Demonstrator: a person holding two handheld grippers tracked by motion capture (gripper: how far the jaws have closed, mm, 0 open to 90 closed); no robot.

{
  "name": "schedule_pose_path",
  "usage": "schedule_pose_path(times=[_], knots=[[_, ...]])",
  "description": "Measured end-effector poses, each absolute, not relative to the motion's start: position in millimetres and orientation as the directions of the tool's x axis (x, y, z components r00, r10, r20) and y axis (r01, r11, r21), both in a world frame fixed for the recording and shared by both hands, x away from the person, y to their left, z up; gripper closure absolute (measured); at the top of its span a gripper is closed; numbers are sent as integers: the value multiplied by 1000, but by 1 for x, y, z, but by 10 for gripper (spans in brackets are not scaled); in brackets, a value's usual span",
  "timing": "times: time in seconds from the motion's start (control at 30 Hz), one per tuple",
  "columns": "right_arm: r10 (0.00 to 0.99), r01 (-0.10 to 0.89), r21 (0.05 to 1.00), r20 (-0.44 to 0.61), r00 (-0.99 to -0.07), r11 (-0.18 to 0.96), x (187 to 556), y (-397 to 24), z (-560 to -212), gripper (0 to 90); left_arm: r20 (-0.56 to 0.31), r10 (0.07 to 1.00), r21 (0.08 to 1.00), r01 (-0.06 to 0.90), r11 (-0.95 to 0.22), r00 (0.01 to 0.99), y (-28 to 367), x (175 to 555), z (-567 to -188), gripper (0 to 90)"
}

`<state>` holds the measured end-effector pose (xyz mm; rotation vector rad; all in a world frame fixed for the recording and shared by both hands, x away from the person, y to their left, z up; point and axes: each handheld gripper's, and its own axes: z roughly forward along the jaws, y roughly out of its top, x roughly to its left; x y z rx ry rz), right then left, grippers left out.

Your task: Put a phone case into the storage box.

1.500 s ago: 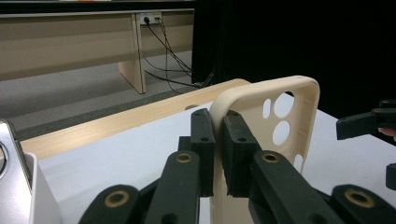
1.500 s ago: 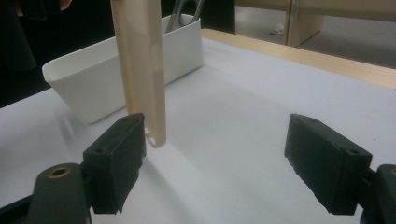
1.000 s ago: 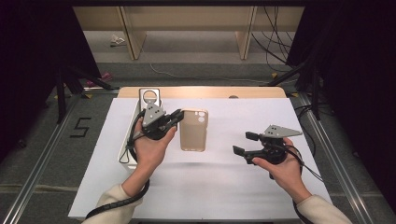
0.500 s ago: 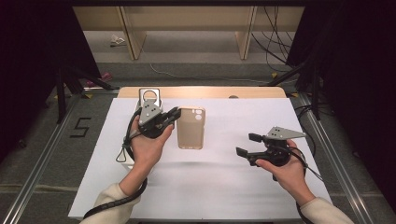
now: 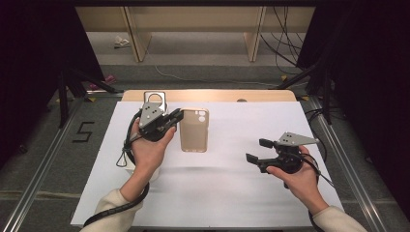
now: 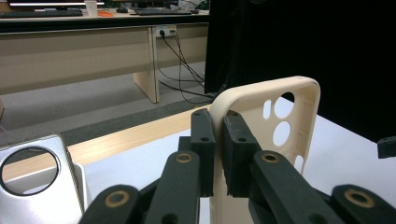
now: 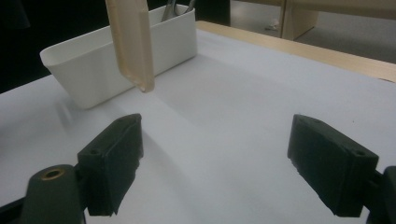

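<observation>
I had the left gripper (image 5: 175, 117) clamped on the long edge of the beige phone case (image 5: 194, 129), its 2 pads (image 6: 204, 140) pinching the case's side wall near the camera cut-outs. From the right gripper view the case (image 7: 132, 42) hung off the white table (image 5: 227, 203), its lower corner clear of the surface, in front of a white bin (image 7: 112, 60). My right gripper (image 5: 255, 150) hovered low over the table well to the right of the case, jaws spread wide with nothing between them.
</observation>
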<state>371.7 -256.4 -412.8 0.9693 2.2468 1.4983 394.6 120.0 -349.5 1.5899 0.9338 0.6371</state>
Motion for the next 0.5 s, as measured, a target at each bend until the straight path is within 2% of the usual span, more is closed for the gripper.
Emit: schedule_pose_path(times=[0.5], knots=[[663, 380, 893, 134, -737, 242, 369, -260, -413, 189, -58, 845, 974, 215, -69, 532, 126, 395, -345, 836]])
